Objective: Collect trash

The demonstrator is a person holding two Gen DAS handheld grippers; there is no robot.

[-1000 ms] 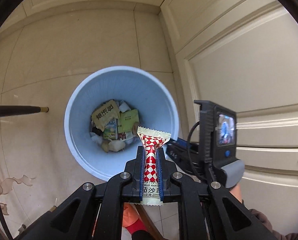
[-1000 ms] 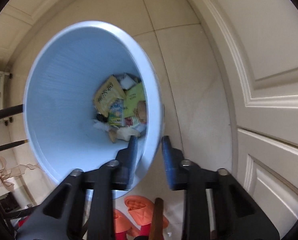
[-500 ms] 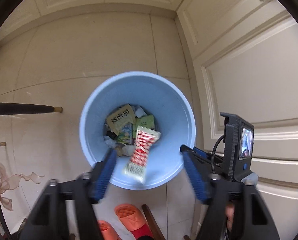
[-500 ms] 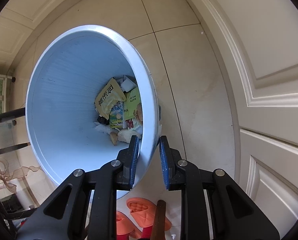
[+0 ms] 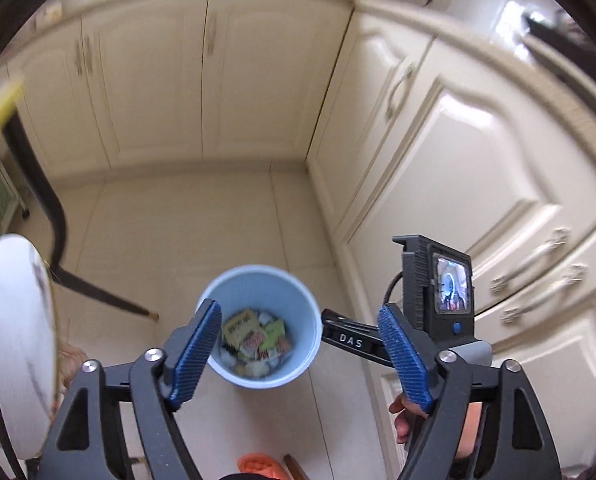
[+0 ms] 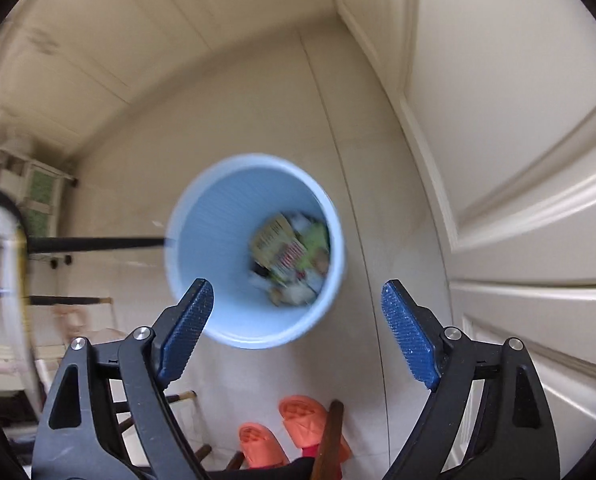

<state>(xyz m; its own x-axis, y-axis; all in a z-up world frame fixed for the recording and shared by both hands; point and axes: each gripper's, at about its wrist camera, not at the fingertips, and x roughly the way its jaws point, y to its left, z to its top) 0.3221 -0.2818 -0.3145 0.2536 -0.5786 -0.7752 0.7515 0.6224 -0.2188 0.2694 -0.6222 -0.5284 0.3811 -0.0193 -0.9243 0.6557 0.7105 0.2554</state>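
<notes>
A light blue trash bin stands on the tiled floor, holding several wrappers, among them the red-and-white checked wrapper. My left gripper is open and empty, high above the bin. In the right wrist view the bin sits below, and the checked wrapper lies among the trash inside. My right gripper is open and empty, well above the bin's near rim. The right gripper's body with its small screen shows to the right of the bin in the left wrist view.
Cream cabinet doors close in on the right and back. A dark table leg and a white round tabletop edge lie left. Orange slippers and a wooden chair leg are below near me.
My left gripper opened and dropped the checked wrapper into the bin, then rose. My right gripper let go of the bin's rim, opened wide and lifted away.
</notes>
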